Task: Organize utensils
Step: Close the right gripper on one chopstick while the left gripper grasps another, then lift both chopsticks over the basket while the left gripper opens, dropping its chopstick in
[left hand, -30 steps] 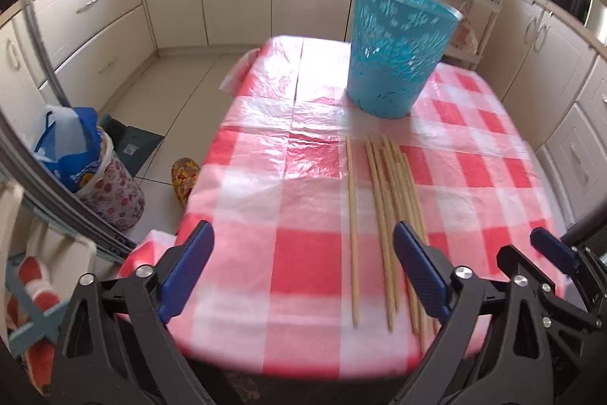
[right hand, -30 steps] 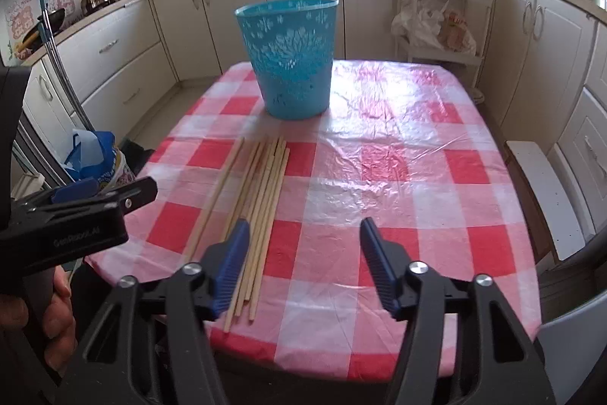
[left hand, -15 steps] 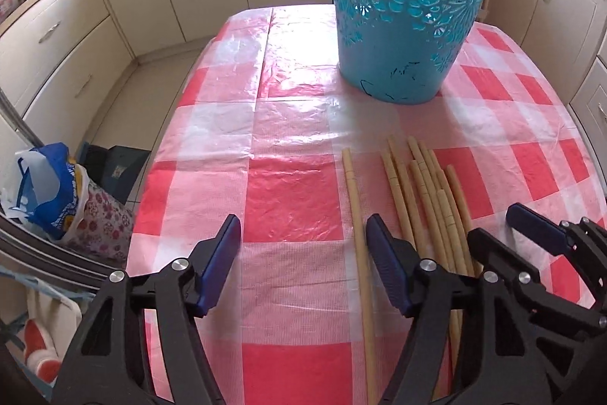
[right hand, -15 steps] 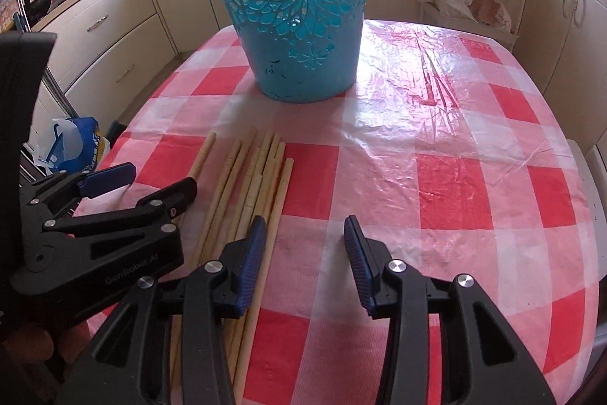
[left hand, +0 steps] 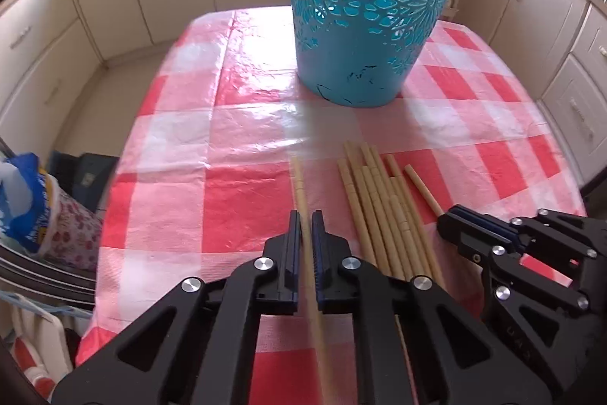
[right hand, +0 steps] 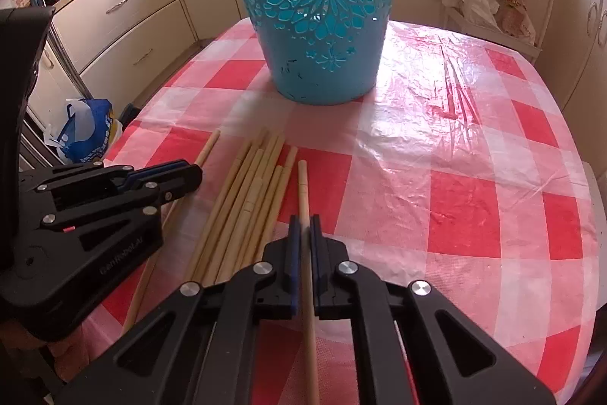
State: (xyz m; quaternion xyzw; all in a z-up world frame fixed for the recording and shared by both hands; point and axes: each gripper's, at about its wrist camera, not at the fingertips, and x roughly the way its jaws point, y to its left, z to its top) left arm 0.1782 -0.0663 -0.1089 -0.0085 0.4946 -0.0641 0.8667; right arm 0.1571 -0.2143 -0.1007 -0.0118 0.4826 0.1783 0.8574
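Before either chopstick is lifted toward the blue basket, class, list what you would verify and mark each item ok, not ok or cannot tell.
1. Left gripper jaws shut on the lone left chopstick: ok.
2. Right gripper jaws shut on the rightmost chopstick: ok.
3. Each holds one stick only: ok.
4. Blue basket upright on the table: ok.
5. Remaining chopsticks clear of both jaws: ok.
6. Basket opening free: cannot tell.

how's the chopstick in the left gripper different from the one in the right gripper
The left gripper is shut on the lone chopstick, which lies apart on the bundle's left; the right gripper is shut on the rightmost chopstick, which lies close against the bundle's right edge. Both are pale wooden sticks pointing toward the blue basket.
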